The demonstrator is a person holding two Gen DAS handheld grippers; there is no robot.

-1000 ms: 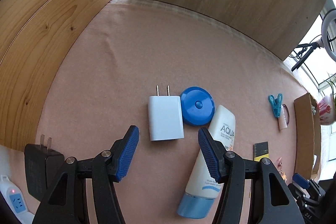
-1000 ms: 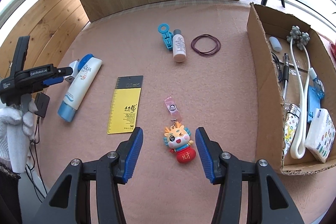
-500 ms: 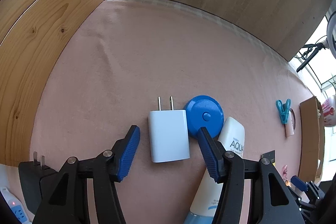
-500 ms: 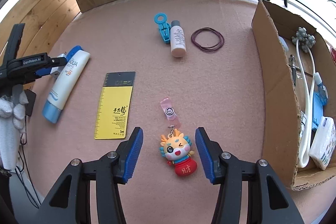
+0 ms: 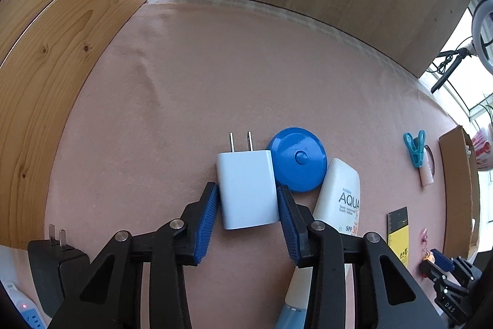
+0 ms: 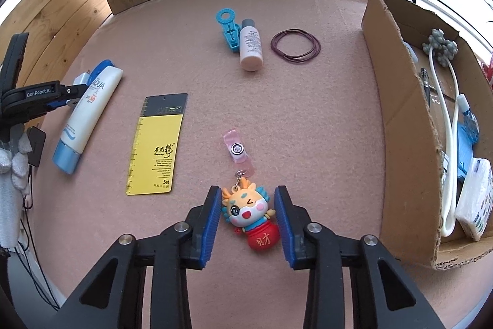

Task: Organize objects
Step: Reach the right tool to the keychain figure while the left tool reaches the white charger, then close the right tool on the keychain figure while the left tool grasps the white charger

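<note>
Sorting approx. part done: cardboard box [image 6: 397, 100] already holds several bits, table [image 5: 215, 76] w/ plenty left.
Left gripper [image 5: 248, 205] low over white charger [image 5: 246, 190], jaws open either side, nearly touching, not clamped; blue disc [image 5: 297, 159] and sunscreen tube [image 5: 339, 196] just beside. Right gripper [image 6: 248, 215] straddles dragon keychain [image 6: 249, 215], jaws open, no grip yet. Yellow card [image 6: 157, 144], small bottle [image 6: 251, 47], hair ties [image 6: 295, 47], blue clip [image 6: 229, 31] lie loose.

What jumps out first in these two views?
The left gripper has its jaws on either side of a white charger lying flat on the pink mat, right beside a blue round case. The right gripper brackets a dragon keychain, with a cardboard box of clutter to its right.
</note>
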